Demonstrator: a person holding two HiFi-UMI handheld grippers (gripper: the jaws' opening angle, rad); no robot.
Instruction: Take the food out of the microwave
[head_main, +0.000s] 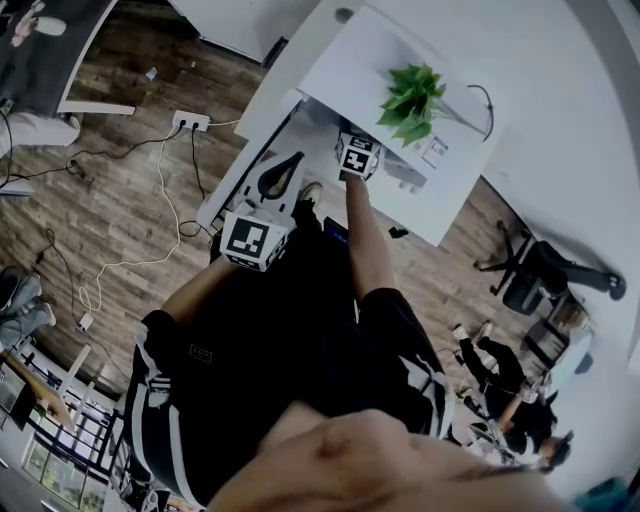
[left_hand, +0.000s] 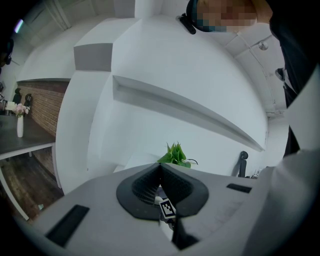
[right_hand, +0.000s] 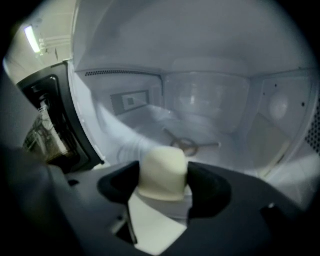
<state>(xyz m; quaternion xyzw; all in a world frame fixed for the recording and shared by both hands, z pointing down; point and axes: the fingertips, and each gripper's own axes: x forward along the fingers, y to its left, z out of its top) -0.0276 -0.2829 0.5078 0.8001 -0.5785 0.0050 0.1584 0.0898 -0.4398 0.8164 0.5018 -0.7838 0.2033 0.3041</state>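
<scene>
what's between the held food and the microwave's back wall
Only the floor with its turntable hub lies between the food and the back wall, seen in the right gripper view.

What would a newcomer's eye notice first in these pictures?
The pale lump of food clamped in the right tool, with the inside of the open microwave behind it. Next comes the green plant on the white surface, then the left tool, shut and empty.
</scene>
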